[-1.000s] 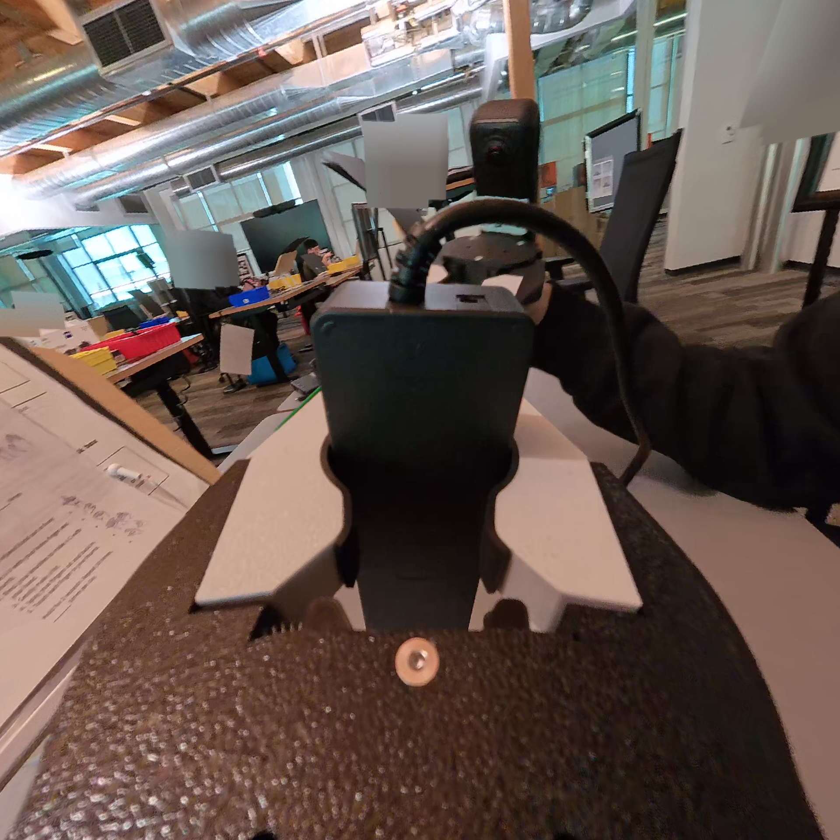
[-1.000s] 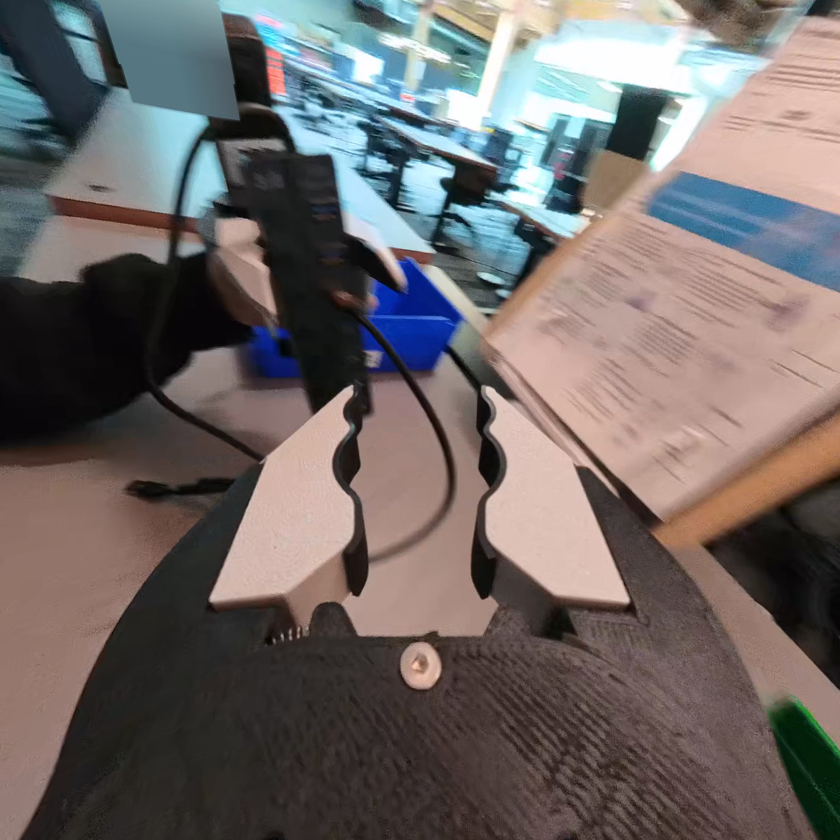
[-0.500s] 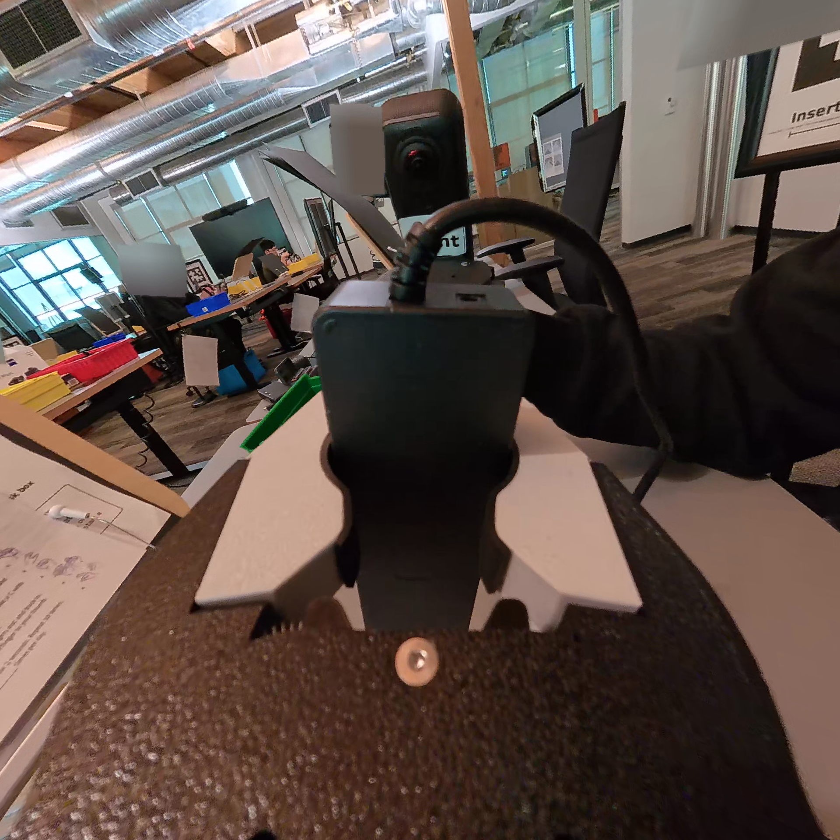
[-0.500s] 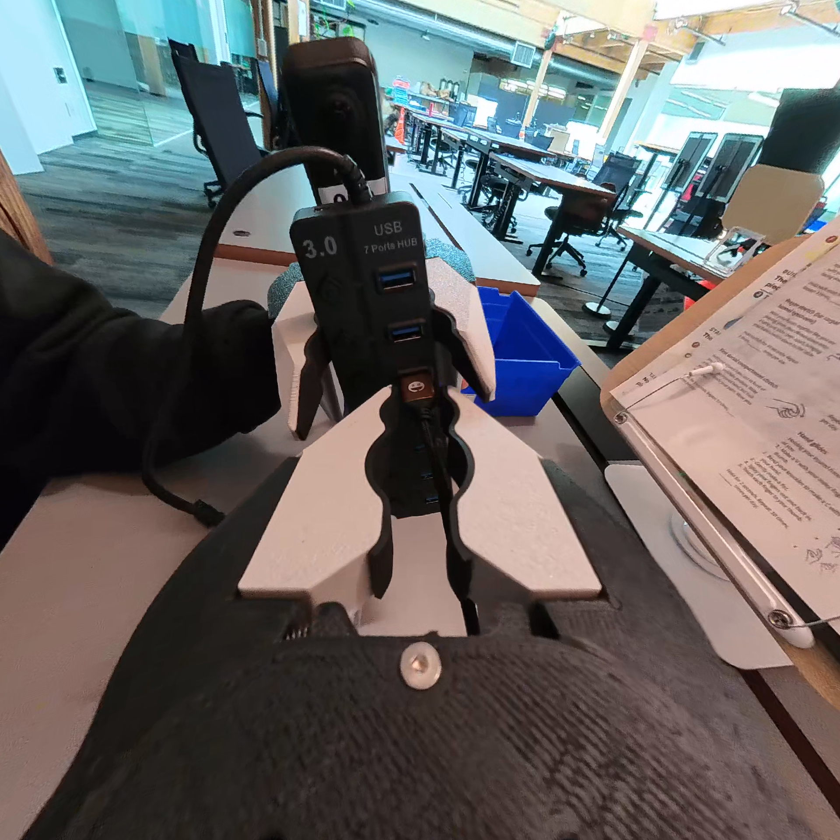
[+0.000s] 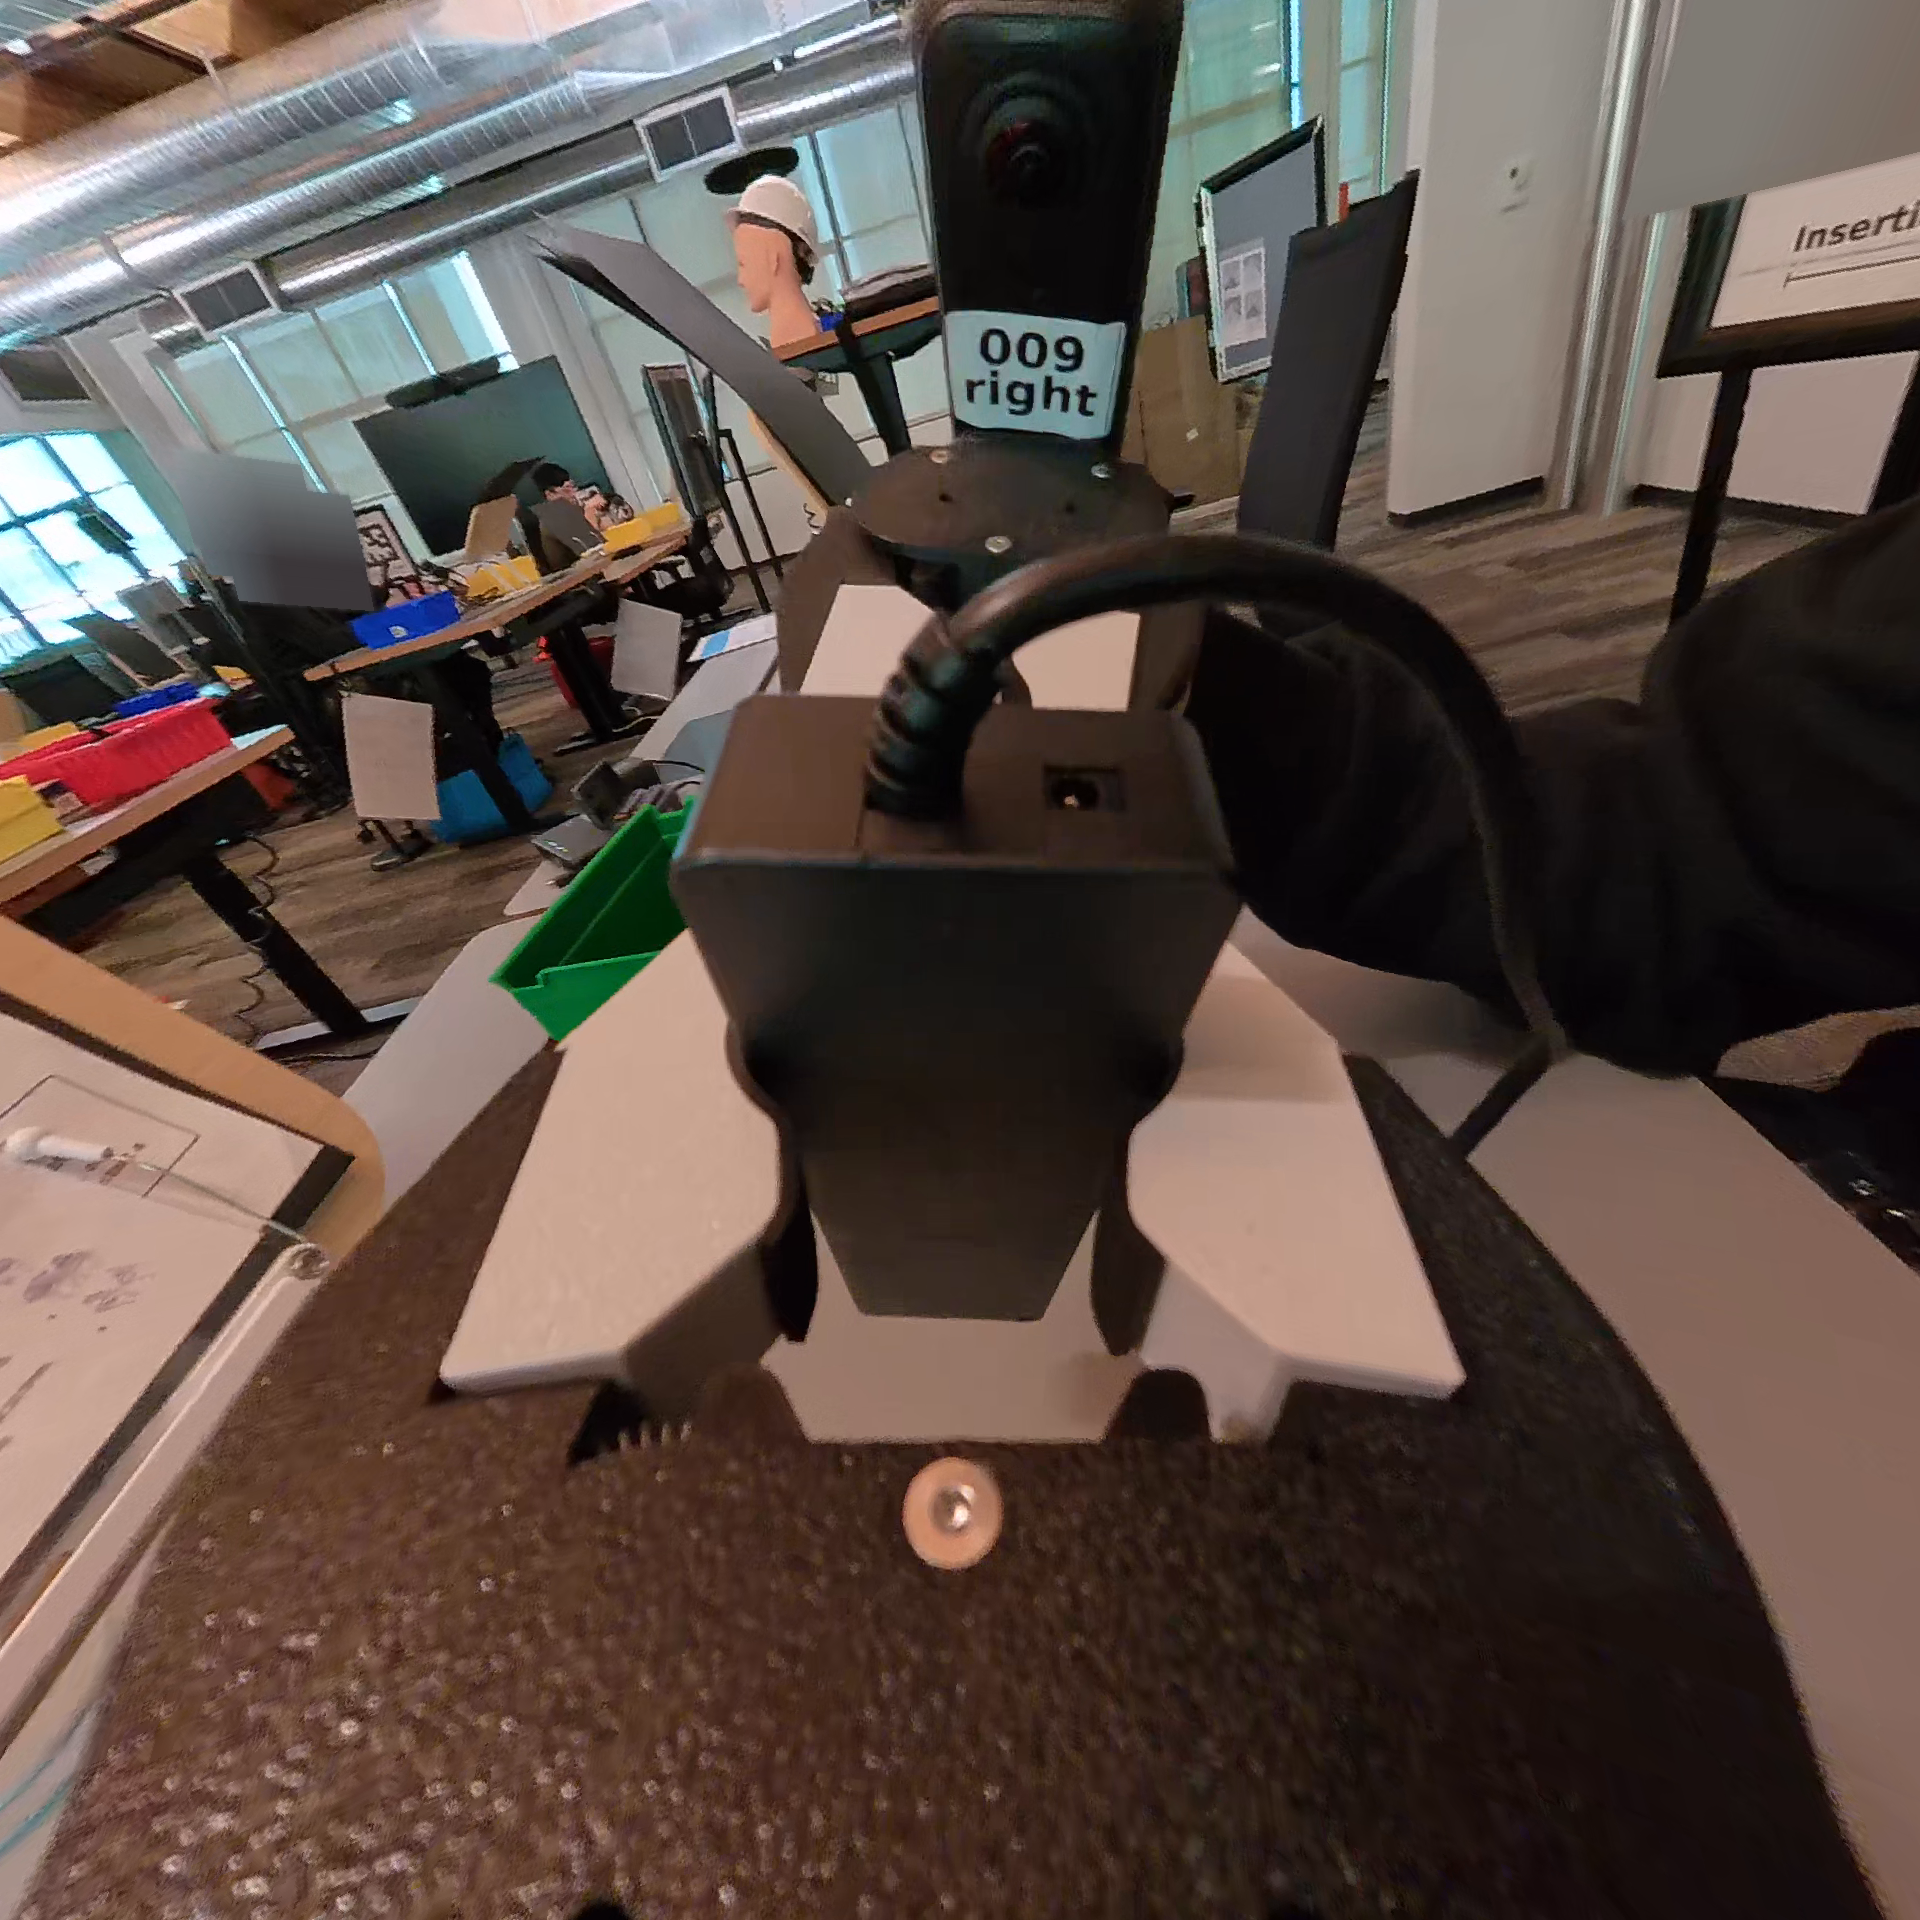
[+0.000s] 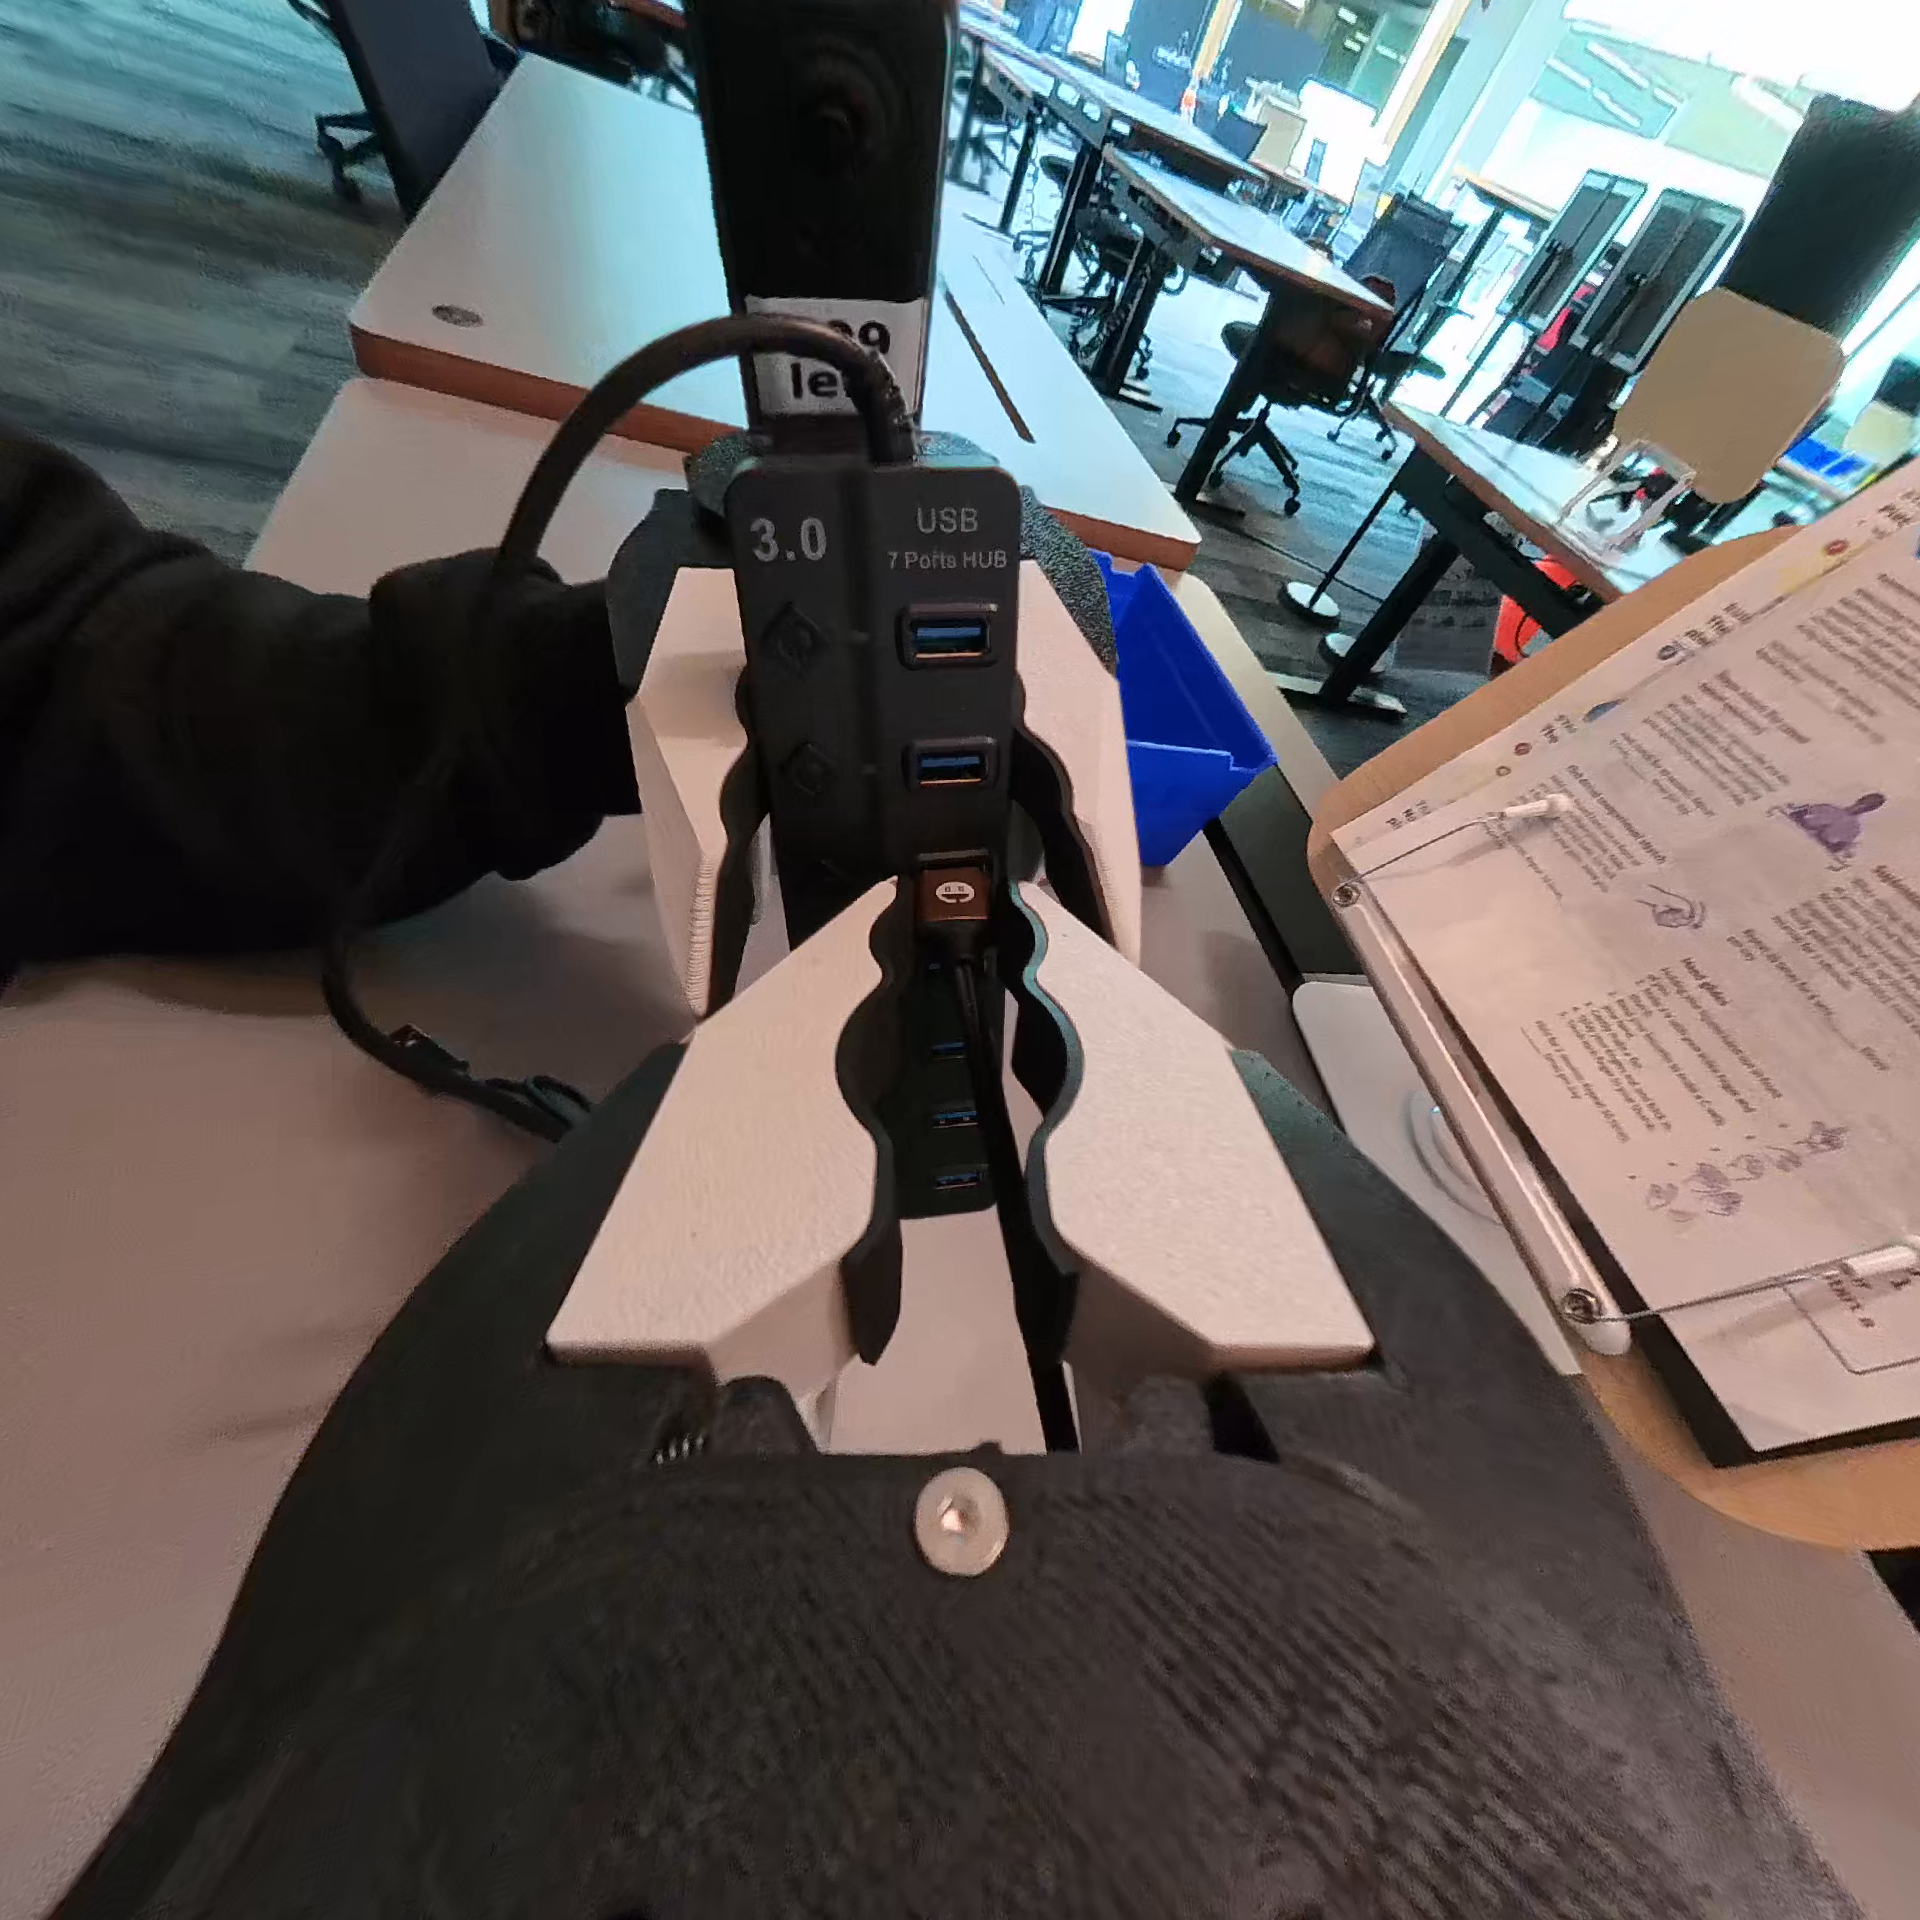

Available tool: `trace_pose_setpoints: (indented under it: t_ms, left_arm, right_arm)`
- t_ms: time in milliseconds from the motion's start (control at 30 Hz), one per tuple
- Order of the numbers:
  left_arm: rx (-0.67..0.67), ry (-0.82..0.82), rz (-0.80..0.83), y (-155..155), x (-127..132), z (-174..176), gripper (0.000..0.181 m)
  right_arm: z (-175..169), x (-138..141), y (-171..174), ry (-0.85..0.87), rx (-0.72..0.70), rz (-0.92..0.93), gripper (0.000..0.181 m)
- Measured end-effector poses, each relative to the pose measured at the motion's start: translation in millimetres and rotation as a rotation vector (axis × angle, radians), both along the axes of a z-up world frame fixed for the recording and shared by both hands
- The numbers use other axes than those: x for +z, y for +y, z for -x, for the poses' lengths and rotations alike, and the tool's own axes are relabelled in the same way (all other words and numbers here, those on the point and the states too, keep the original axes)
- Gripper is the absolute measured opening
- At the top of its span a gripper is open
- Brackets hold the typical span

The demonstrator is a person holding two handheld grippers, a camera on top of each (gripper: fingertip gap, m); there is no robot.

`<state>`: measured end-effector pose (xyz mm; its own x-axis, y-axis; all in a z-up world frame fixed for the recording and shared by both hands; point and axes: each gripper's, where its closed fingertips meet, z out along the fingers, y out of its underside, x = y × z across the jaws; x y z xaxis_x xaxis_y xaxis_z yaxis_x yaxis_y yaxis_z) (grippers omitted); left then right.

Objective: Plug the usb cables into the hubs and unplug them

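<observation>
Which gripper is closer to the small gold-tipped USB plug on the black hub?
Right. The right gripper closes around the gold-tipped USB plug; the left gripper clamps the black hub behind it.

Right gripper [image 6: 954,925] clamps USB plug [image 6: 954,896] seated in hub [image 6: 873,675].

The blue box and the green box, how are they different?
The blue box shows in the right wrist view, on the table behind the hub; the green box shows in the left wrist view, at the table's edge. The blue box sits just right of the left gripper; the green box sits left of the hub. Both are open-topped plastic bins.
</observation>
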<state>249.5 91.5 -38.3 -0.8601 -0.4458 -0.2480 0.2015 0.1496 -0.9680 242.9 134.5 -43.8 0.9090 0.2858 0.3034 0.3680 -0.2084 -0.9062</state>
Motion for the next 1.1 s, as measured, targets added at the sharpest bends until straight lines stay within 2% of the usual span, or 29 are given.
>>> trace_pose_setpoints:
  t_ms: [200,333,400,533,633,767,967,1100]
  left_arm:
    - [-0.004,-0.034,0.077,0.8,8.2,-0.5,0.061]
    - [0.086,-0.065,-0.057,-2.2,-4.4,-11.2,0.061]
    - [0.112,-0.059,-0.083,-1.9,-8.2,-15.4,0.061]
    - [0.124,-0.039,-0.115,0.1,-14.6,-18.0,0.061]
    - [0.099,-0.041,-0.143,-6.2,-19.3,-15.6,0.061]
    - [0.080,-0.050,-0.176,-13.2,-24.3,-13.8,0.060]
    - [0.059,-0.077,-0.084,-9.7,-13.4,-8.9,0.063]
    - [0.036,-0.065,-0.078,-9.3,-17.2,-7.6,0.063]
  right_arm:
    - [-0.5,4.8,2.2,0.028,0.012,-0.043,0.015]
    - [-7.7,-1.7,-2.1,0.020,-0.042,0.005,0.017]
    - [-13.2,4.1,-7.7,-0.016,-0.088,-0.012,0.018]
    - [10.9,33.2,-11.8,-0.035,-0.023,-0.144,0.050]
    - [20.1,27.5,-1.2,-0.090,-0.028,-0.118,0.069]
    - [28.1,17.6,10.2,-0.080,0.015,-0.092,0.051]
    - [32.3,27.7,10.5,-0.118,0.020,-0.137,0.051]
    - [34.1,25.8,12.7,-0.125,0.017,-0.125,0.051]
